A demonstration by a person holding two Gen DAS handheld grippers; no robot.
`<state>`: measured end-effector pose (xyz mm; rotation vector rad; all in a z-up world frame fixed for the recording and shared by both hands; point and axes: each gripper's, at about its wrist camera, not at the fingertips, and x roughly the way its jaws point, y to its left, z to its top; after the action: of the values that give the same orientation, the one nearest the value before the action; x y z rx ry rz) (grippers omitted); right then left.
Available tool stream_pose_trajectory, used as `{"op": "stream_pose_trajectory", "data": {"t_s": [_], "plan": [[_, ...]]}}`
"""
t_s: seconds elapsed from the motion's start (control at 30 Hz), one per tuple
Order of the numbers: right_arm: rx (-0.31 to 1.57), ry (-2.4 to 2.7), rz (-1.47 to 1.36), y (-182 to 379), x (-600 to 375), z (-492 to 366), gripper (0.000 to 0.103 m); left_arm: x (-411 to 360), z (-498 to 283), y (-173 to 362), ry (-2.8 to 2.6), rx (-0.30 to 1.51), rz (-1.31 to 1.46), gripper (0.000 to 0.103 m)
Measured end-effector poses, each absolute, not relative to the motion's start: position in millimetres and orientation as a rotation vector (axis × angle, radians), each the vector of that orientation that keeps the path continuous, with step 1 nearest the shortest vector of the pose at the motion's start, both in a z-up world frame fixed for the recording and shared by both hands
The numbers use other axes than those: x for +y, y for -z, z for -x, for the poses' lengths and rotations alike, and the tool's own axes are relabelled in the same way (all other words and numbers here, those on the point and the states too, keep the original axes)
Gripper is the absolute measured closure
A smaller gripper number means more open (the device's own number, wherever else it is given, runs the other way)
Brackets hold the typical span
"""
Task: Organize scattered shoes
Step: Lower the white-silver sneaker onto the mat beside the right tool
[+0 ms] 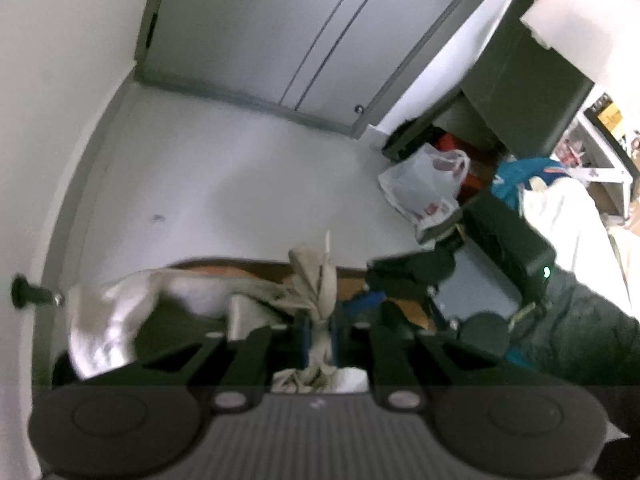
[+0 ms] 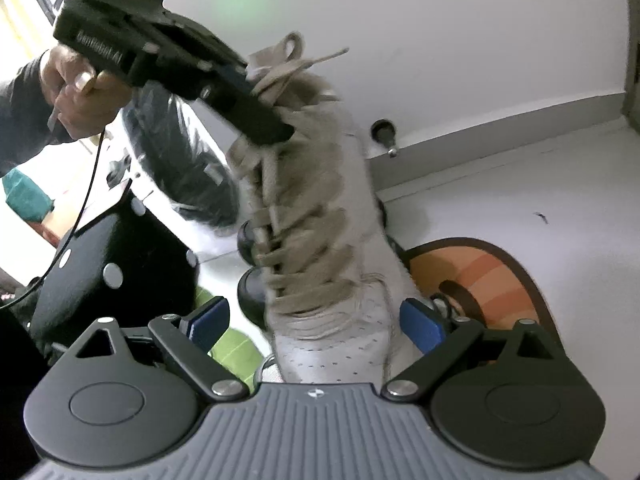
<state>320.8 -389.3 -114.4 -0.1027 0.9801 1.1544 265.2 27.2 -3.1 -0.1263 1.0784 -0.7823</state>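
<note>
Left wrist view: the left tool [image 1: 319,336] is clamped on the beige laces [image 1: 316,280] of a pale sneaker [image 1: 120,320], its blue pads squeezed tight on the bunched cord. The sneaker hangs blurred below and to the left, over a white floor [image 1: 224,184]. An orange mat with a dark border [image 1: 256,268] lies under it. The right tool [image 1: 404,276] shows at right, held by an arm in a dark sleeve [image 1: 580,320]. A white plastic bag [image 1: 424,188] sits near clutter by the wall. A black doorstop [image 1: 24,292] sticks out of the baseboard at left.

Right wrist view: the right tool [image 2: 316,324] stands wide open, 1 blue pad on each side of the sneaker's [image 2: 332,344] perforated toe; contact cannot be told. The sneaker hangs toe toward the camera, lifted by its laces [image 2: 280,80] in the left tool [image 2: 256,92], which a hand [image 2: 76,96] grips. The mat [image 2: 496,276] lies on the floor [image 2: 540,184] at right.
</note>
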Motion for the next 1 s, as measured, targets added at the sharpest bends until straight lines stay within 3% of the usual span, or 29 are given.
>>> {"op": "stream_pose_trajectory", "data": {"t_s": [0.37,1.0], "plan": [[0.94,-1.032,-0.046,152,-405,-340,0.013,-20,-302,49,0.784,1.122,0.102,0.095],[0.832,-0.838,-0.226,147,-462,-400,0.013,-86,-366,47,0.856,1.052,0.111,0.095]]}}
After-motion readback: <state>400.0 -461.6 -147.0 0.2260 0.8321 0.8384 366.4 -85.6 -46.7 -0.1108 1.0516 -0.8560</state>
